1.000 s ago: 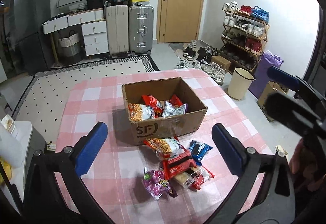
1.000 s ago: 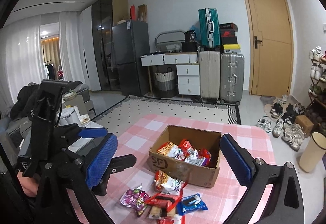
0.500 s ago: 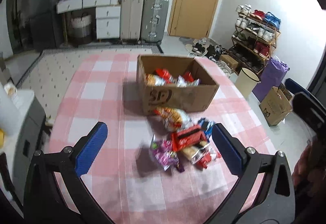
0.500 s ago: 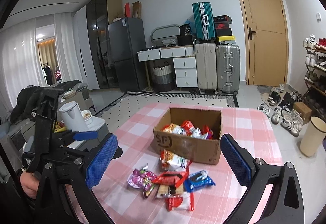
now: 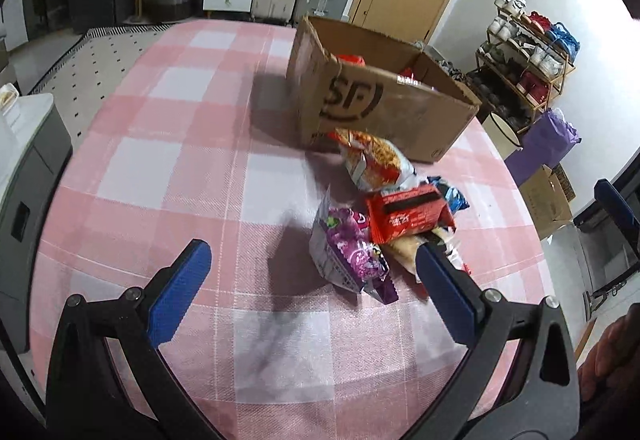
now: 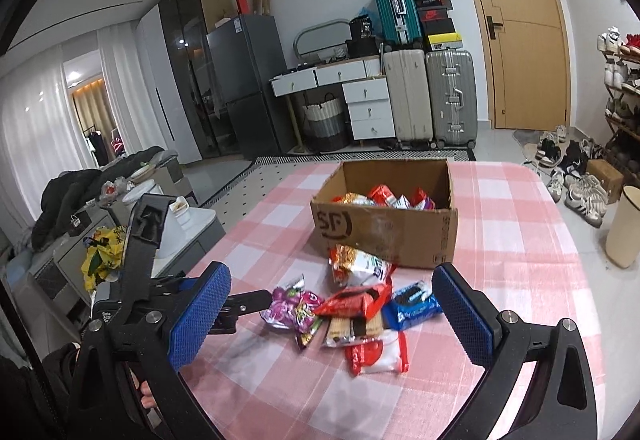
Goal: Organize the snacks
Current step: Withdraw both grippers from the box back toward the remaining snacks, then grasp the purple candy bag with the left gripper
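Note:
A cardboard box (image 5: 384, 108) (image 6: 384, 236) holding several snack packs stands on the pink checked table (image 5: 172, 168). In front of it lies a loose pile: an orange chip bag (image 5: 376, 160) (image 6: 356, 264), a red pack (image 5: 408, 216) (image 6: 356, 304), a purple candy bag (image 5: 348, 252) (image 6: 292, 308), a blue cookie pack (image 6: 412, 308) and a red-white pack (image 6: 376, 352). My left gripper (image 5: 312, 284) is open, low over the table just short of the purple bag. My right gripper (image 6: 332, 312) is open and empty, above the pile.
Suitcases (image 6: 428, 92), a white drawer unit (image 6: 360, 104) and a door (image 6: 520, 24) stand behind the table. A shoe rack (image 5: 528, 60) and a bin (image 6: 624, 228) are on the right. A side cabinet (image 5: 24, 160) stands left of the table.
My left gripper has dropped and moved in close to the snack pile, towards the purple bag. My right gripper has tilted down and come nearer the pile. Both stayed open.

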{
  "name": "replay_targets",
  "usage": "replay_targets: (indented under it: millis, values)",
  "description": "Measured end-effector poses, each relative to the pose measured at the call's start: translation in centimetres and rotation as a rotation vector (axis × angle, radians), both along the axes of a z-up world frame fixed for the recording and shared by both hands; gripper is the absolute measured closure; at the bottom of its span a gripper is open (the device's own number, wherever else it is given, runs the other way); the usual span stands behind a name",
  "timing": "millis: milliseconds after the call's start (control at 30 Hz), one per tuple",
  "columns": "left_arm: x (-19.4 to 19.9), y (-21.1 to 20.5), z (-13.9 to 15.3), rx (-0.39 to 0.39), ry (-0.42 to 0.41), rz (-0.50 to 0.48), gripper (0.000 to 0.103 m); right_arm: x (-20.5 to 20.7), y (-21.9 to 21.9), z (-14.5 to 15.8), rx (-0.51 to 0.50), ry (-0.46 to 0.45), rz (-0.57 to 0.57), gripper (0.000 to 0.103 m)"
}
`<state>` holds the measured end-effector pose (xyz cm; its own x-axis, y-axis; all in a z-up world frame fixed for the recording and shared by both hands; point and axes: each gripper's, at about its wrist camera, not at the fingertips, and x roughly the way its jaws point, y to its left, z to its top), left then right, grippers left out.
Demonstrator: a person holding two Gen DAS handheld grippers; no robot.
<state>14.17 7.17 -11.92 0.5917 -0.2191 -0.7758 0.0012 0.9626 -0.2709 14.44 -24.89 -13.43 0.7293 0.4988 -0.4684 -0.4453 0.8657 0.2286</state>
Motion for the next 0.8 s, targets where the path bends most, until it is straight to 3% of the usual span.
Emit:
replay_targets:
  millis: [300, 400, 800]
  values:
    - [1.7, -1.2, -3.0, 0.021, 0.046, -0.002, 0.001, 0.7, -0.8, -2.6, 0.012, 0.047, 0.001, 0.001]
    - [2.3, -1.6, -3.5, 0.077, 0.035, 0.009, 0.001, 0.8, -1.1, -3.1, 0.030, 0.062, 0.020, 0.001]
    - [4.0, -1.9, -5.2, 0.048, 0.080, -0.010, 0.005, 2.1, -2.3, -5.3, 0.071, 0.103, 0.034, 0.001]
